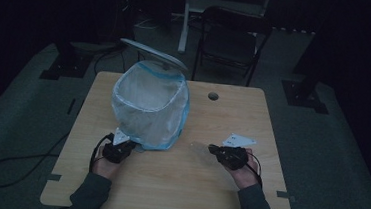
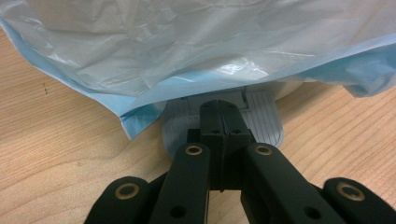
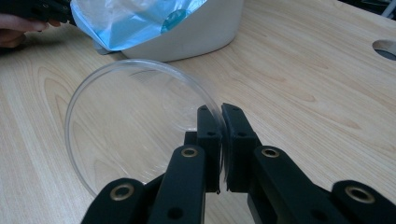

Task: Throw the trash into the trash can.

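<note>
- Right gripper [image 3: 220,122] was clamped on rim of clear lid [image 3: 140,123], held above the table [image 1: 167,183] near the bin [image 3: 196,32]
- Lid looked light, stiff, slippery; edge grip best
- Left gripper [image 2: 223,122] was closed, pressing the pedal [image 2: 261,122] under the bag [image 2: 187,46]

The high view is dim and underexposed: the room around the pale wooden counter [image 1: 167,183] sinks into near black, and only the counter top and the translucent white-and-blue plastic bag [image 1: 149,106] catch a weak light from above. Detail there is soft and grainy, and shadows are faint. Both gripper views are far brighter and evenly lit, with warm wood grain sharp in the middle distance. In the left gripper view, a small white glare sits on the bag's crinkled film [image 2: 229,69]. In the right gripper view, the clear round plastic lid [image 3: 135,121] shows thin bright rim reflections. The black claw arms blur slightly at the bottom edges.
</note>
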Available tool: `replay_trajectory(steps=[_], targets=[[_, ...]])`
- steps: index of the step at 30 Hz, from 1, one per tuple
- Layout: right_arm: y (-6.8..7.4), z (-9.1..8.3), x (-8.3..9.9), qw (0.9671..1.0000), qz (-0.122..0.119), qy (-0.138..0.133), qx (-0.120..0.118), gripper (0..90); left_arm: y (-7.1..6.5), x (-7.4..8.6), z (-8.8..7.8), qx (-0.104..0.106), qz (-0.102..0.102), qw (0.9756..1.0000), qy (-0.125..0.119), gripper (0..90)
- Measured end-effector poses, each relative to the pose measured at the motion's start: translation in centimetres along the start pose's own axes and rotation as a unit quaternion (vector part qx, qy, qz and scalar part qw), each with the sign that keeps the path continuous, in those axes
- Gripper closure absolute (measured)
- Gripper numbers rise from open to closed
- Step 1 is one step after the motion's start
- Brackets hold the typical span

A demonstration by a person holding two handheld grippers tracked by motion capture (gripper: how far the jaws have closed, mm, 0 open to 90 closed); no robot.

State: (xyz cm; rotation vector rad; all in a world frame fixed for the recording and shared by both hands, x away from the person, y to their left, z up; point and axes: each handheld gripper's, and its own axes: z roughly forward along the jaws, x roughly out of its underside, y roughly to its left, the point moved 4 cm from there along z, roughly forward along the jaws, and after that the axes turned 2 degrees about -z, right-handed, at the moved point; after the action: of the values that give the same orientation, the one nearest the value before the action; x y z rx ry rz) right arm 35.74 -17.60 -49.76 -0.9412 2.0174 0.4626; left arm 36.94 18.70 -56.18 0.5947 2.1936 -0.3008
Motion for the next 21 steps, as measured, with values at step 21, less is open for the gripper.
replay_trajectory(steps=[21], targets=[[0.0, -0.5, -1.5, 0.9999, -0.009, -0.013, 0.005, 86.7, 0.1, 0.0, 0.0, 0.002, 0.000, 1.0000, 0.000, 90.0]])
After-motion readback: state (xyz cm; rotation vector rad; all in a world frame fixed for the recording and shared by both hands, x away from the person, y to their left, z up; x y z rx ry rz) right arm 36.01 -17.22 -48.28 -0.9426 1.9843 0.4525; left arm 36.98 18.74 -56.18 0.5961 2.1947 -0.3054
